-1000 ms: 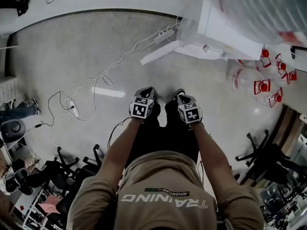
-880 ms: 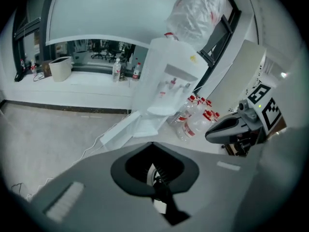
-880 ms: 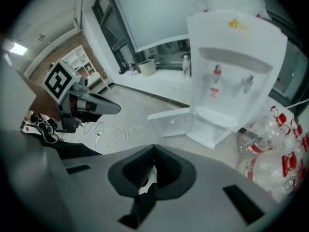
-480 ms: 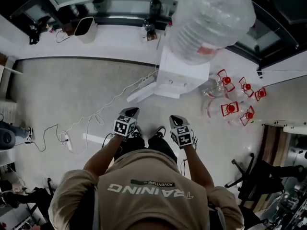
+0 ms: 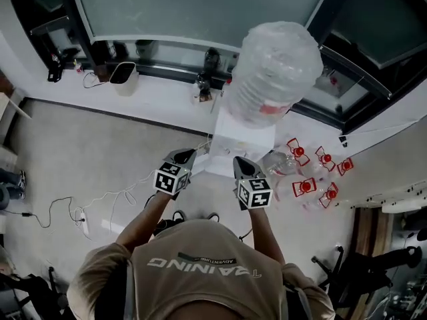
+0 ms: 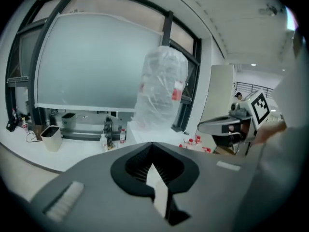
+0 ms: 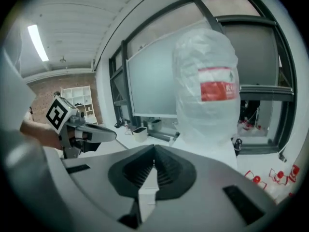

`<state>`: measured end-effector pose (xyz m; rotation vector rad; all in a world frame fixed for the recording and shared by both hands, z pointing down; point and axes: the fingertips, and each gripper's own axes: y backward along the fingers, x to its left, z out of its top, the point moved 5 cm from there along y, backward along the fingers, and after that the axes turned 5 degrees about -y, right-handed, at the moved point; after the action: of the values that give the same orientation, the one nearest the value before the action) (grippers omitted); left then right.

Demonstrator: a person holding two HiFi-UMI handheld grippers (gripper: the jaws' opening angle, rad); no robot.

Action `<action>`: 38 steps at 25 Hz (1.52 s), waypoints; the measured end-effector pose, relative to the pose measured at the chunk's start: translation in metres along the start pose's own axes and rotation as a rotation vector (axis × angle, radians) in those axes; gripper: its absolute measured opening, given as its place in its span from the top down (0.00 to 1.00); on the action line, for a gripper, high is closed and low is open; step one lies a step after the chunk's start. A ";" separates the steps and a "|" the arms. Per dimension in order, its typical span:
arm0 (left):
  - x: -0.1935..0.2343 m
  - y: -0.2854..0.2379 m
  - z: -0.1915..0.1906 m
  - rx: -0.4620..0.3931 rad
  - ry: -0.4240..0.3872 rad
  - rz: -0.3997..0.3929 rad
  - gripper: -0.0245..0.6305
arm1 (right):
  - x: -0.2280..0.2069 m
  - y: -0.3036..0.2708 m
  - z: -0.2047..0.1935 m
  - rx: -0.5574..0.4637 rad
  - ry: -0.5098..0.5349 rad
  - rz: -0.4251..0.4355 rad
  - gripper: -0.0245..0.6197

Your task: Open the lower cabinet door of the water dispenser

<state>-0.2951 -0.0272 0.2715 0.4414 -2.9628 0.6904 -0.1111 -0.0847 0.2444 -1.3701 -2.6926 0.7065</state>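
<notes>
A pale grey floor [image 5: 73,145] runs up to a low white ledge [image 5: 160,89] under a wide frosted window [image 5: 200,12], seen from above and behind a standing person. The white water dispenser [image 5: 241,145] stands against that ledge, just ahead of the person and slightly to the right. A large water bottle [image 5: 277,72] wrapped in clear plastic, with a red label, sits upside down on top of it. The dispenser is seen so steeply from above that its lower cabinet door cannot be made out. The person, in a tan shirt [image 5: 200,272], holds both arms forward at chest height. The left gripper [image 5: 183,155] points at the dispenser's left edge, and its own view shows the jaws pressed together with nothing between them. The right gripper [image 5: 241,161] points at the dispenser's front, apart from it, its jaws likewise closed and empty. A cluster of clear jugs with red caps [image 5: 310,179] lies on the floor just right of the dispenser. A dark-topped waste bin [image 5: 123,77] stands on the ledge to the left. A white cable and power strip [image 5: 83,224] trail across the floor at lower left.
</notes>
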 end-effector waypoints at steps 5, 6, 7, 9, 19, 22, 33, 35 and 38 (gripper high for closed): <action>0.012 0.030 0.069 -0.133 -0.004 0.001 0.96 | 0.012 0.008 0.055 -0.023 0.052 0.007 0.95; 0.015 0.037 0.079 -0.149 -0.030 0.020 0.96 | 0.016 0.011 0.066 -0.040 0.043 0.020 0.95; 0.017 0.045 0.089 -0.168 -0.048 0.036 0.96 | 0.021 0.015 0.075 -0.058 0.037 0.031 0.95; 0.017 0.058 0.107 -0.218 -0.064 0.051 0.96 | 0.029 0.023 0.093 -0.093 0.038 0.047 0.95; -0.006 0.060 0.155 -0.328 -0.171 0.058 0.96 | 0.034 0.034 0.134 -0.268 0.123 -0.025 0.95; -0.018 0.058 0.149 -0.326 -0.167 0.032 0.96 | 0.036 0.035 0.124 -0.299 0.120 -0.046 0.95; -0.032 0.056 0.126 -0.297 -0.284 0.103 0.96 | 0.043 0.043 0.100 -0.289 0.140 -0.051 0.95; -0.031 0.057 0.131 -0.302 -0.303 0.112 0.96 | 0.044 0.041 0.101 -0.288 0.143 -0.049 0.95; -0.030 0.058 0.137 -0.309 -0.315 0.118 0.96 | 0.043 0.039 0.102 -0.283 0.149 -0.041 0.95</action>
<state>-0.2831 -0.0301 0.1205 0.3834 -3.3334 0.1719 -0.1317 -0.0700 0.1299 -1.3528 -2.7693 0.2147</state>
